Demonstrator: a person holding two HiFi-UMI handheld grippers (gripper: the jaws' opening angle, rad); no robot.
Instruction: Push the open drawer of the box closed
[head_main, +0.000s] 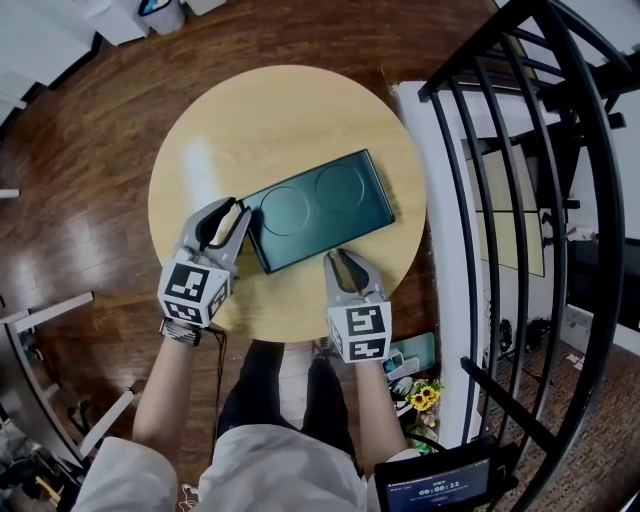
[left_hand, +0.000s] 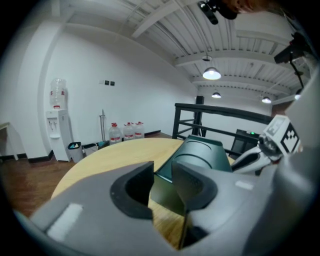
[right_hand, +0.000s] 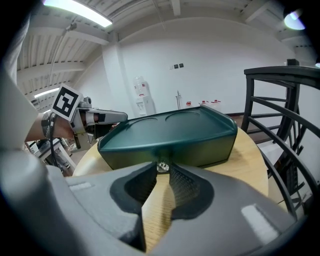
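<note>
A dark green box (head_main: 320, 210) with two round hollows in its lid lies on the round wooden table (head_main: 200, 130). My left gripper (head_main: 232, 210) is open at the box's left end. In the left gripper view the box's corner (left_hand: 200, 150) shows in the gap between the jaws of that gripper (left_hand: 162, 172). My right gripper (head_main: 340, 258) is at the box's near long side. In the right gripper view its tips (right_hand: 163, 169) are shut on the small silver drawer knob (right_hand: 162, 166). The drawer front (right_hand: 200, 150) sits flush with the box wall.
A black metal railing (head_main: 530, 150) curves round the table's right side, close to the edge (right_hand: 280, 125). Beyond the table stand a water dispenser (left_hand: 56, 125) and water bottles (left_hand: 125, 131) by the wall. The person's legs are below the table's near edge.
</note>
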